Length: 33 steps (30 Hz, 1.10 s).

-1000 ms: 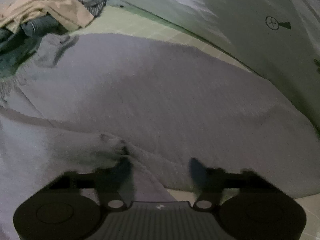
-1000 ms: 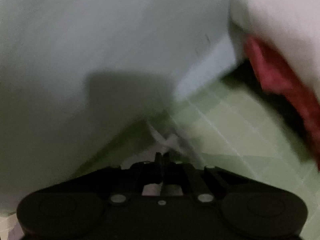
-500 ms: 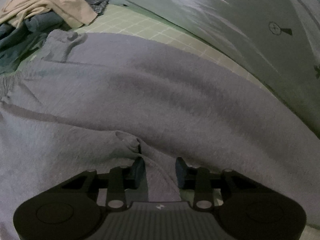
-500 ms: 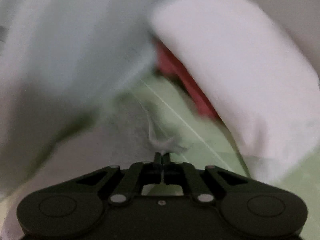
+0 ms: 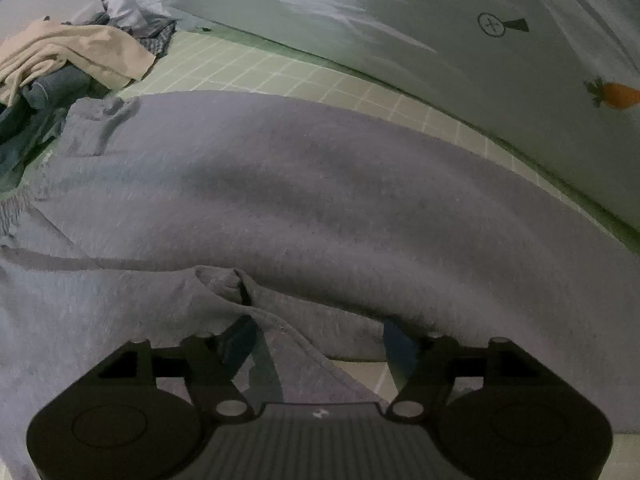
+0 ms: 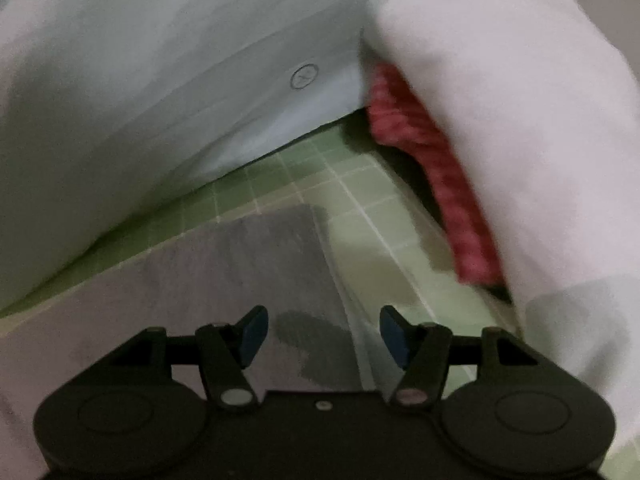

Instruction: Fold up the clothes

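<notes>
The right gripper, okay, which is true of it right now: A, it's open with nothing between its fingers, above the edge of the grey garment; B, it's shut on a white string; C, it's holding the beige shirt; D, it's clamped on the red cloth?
A: the right gripper has its blue fingertips spread wide with nothing between them, over the edge of the grey garment on the green checked sheet.
</notes>
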Available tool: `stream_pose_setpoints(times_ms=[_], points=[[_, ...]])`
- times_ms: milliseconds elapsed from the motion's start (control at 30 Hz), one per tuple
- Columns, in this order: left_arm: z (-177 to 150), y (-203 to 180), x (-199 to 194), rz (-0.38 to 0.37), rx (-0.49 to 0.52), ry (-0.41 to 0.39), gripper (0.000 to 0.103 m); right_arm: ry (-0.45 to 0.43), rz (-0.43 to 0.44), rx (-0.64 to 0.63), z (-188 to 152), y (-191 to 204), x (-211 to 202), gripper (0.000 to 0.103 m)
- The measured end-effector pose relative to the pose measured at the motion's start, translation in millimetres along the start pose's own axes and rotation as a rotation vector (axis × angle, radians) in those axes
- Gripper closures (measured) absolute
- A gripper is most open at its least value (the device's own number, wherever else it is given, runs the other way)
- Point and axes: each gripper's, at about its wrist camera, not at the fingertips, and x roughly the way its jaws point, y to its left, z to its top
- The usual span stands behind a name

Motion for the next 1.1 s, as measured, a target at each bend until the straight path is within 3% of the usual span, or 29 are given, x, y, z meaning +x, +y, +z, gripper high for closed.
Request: stream_pose_setpoints(times_ms=[133, 233, 300, 333, 367, 500, 533, 600, 667, 700, 767, 867, 1000, 1100], points=[[2, 0, 2, 0.000, -0.005, 0.009, 0.031, -0.020, 0.020, -0.010, 22, 5, 24, 0.027], [5, -3, 2, 0.003, -0.001, 0.010, 0.031, -0.002, 0.028, -0.010, 35, 8, 42, 0.026], [7, -4, 1, 0.004, 0.002, 0.006, 0.031, 0.014, 0.025, -0.047, 39, 12, 46, 0.045], [7, -5, 0, 0.004, 0.002, 0.003, 0.031, 0.027, 0.019, -0.088, 41, 16, 44, 0.089], [8, -5, -1, 0.002, 0.002, -0.001, 0.031, 0.045, 0.021, -0.126, 43, 19, 42, 0.102], [10, -7, -2, -0.002, 0.021, -0.007, 0.031, -0.034, -0.065, -0.211, 54, 24, 29, 0.102], [10, -7, -2, 0.001, 0.021, -0.007, 0.031, -0.062, -0.099, -0.180, 60, 18, 26, 0.102], [9, -7, -2, -0.001, 0.015, -0.003, 0.031, -0.063, -0.095, -0.083, 68, 4, 26, 0.102], [7, -7, 0, -0.001, 0.010, 0.003, 0.031, -0.041, -0.063, -0.085, 67, 3, 28, 0.100], [7, -7, 0, 0.001, 0.010, 0.008, 0.031, -0.044, -0.081, -0.127, 62, 9, 25, 0.090], [5, -7, -1, 0.002, 0.008, 0.011, 0.031, -0.063, -0.141, -0.202, 49, 19, 16, 0.034], [2, -5, -3, -0.006, 0.018, 0.014, 0.024, -0.094, -0.149, -0.200, 24, 21, -6, 0.030], [-2, -3, -7, -0.020, 0.018, 0.018, 0.023, -0.048, -0.113, -0.128, -20, 11, -33, 0.030], [-6, -3, -14, -0.044, 0.021, 0.011, 0.023, -0.012, -0.118, -0.141, -52, 1, -49, 0.037]])
